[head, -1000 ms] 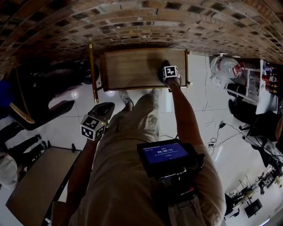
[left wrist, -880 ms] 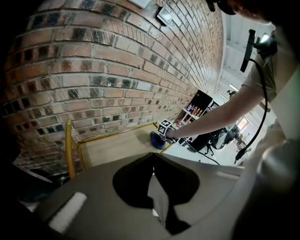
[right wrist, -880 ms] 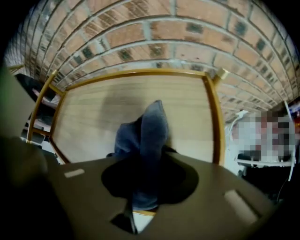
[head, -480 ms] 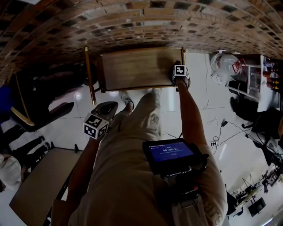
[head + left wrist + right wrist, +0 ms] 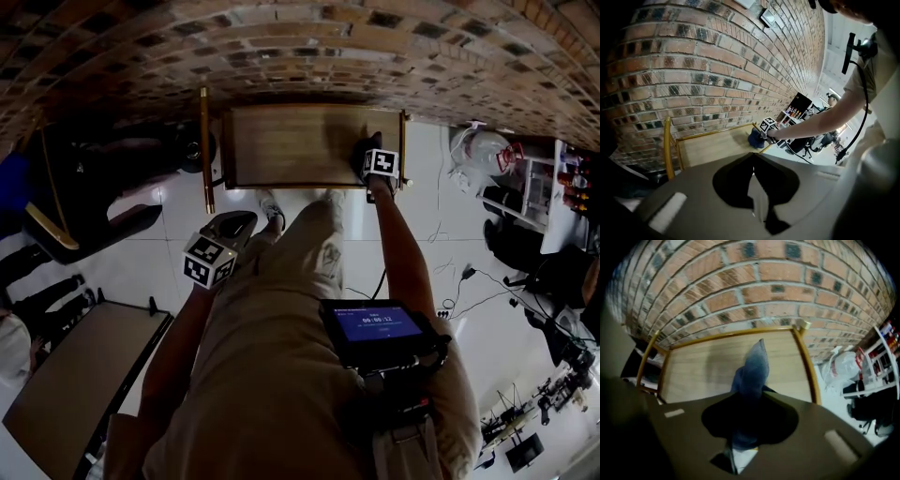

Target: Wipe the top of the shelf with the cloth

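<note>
While the right tongs point(image 5: 749, 394) clench a blue cloth point(image 5: 752, 369) that sticks out ahead of them over the wooden shelf top point(image 5: 703, 366), near its right end and just inside the gold rail point(image 5: 806, 362), the left tongs point(image 5: 752, 157) are pressed together on nothing and hover well apart from the shelf, above the pale floor point(image 5: 169, 267). A brick wall point(image 5: 281, 47) stands right behind the shelf, and a white bag point(image 5: 478, 150) lies on the floor past its right end.
</note>
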Available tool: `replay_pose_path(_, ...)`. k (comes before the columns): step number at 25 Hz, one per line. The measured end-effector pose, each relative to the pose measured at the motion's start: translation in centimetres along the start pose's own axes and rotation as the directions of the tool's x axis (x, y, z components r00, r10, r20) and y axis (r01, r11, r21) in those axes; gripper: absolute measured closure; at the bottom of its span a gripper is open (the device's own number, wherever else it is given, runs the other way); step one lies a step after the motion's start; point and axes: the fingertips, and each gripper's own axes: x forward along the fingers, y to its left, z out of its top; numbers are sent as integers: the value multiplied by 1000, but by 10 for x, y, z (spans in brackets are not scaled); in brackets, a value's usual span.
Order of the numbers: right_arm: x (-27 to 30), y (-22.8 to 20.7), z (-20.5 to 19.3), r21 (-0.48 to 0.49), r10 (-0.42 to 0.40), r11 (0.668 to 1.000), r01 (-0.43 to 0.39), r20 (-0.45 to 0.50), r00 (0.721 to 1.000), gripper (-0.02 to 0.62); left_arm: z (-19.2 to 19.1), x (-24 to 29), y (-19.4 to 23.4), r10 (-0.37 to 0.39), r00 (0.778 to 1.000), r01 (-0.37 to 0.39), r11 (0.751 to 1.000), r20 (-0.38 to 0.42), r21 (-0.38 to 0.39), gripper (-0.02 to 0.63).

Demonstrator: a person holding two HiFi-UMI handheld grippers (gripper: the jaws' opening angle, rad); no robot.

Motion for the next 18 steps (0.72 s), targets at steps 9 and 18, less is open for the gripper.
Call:
replay_pose_path(9, 10, 232, -13, -265, 257, 929, -257, -36, 966, 512, -35, -39, 34, 2, 1000, -1, 999, 8, -33, 606)
replay_pose_path(18, 34, 396, -48, -419, 374, 809, -413, -175, 911, 512, -76, -86, 80, 48, 999, -45, 993, 25, -114, 606)
